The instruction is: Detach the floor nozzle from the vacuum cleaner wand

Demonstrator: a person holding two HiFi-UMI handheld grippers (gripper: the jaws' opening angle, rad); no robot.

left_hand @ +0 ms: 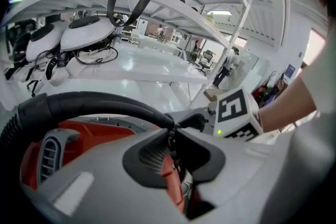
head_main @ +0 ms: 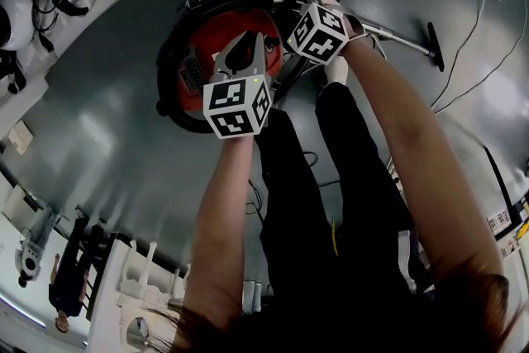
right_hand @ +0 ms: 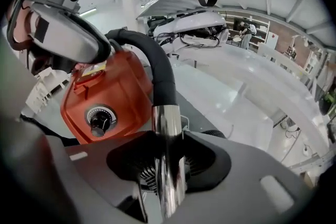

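right gripper (right_hand: pixel 167 162) clamps the chrome wand (right_hand: pixel 167 123), presumably bracing it for floor nozzle (head_main: pixel 434 45) removal; left gripper (left_hand: pixel 173 136) hovers near-closed, empty, over the canister (left_hand: pixel 89 136).

- My head camera looks steeply down from well above onto the red vacuum cleaner (head_main: pixel 216 33).
- My left gripper (left_hand: pixel 172 134) camera sights along its jaws, right up against the cleaner's top.
- My right gripper (right_hand: pixel 168 147) camera sights along its jaws, close on the chrome wand (right_hand: pixel 167 118).
- All three views share the cleaner; each gripper camera catches the other gripper.
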